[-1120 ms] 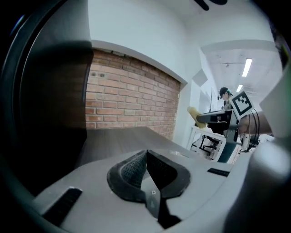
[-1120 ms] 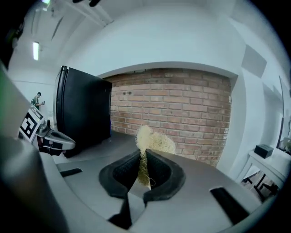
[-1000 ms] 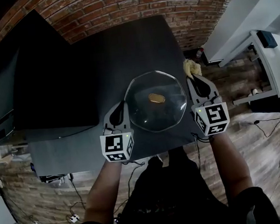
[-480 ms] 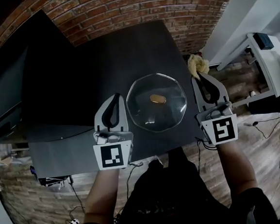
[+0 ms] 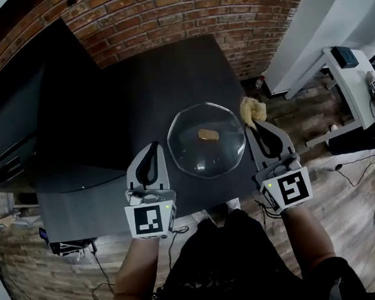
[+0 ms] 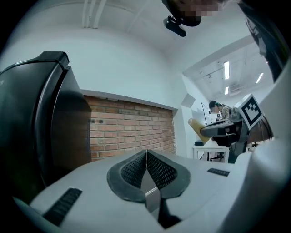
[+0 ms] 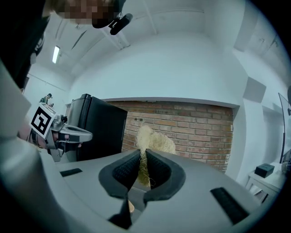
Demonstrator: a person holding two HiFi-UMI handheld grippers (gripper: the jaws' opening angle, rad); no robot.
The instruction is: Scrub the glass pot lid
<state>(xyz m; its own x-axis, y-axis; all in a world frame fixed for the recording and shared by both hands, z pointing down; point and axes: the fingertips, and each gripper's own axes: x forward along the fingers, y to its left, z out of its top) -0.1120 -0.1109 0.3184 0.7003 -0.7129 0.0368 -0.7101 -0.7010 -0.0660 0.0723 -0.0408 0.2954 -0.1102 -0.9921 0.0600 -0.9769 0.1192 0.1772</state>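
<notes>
Lying flat on the dark matte table, the glass lid is round, clear and gently domed, with a small oval brass-coloured knob at its middle. The left gripper is just beside the lid's left edge, its ribbed black pads pressed together with nothing between them. The right gripper is by the right edge, clamped on a pale yellow, fibrous scrubber that puffs out past the jaw tips near the rim; I cannot tell whether it touches the glass. A brick wall runs behind the table. A black cabinet stands to the table's left and a white desk to its right. Only the head view shows the lid, while the right gripper view shows the fibres pinched between the pads.
</notes>
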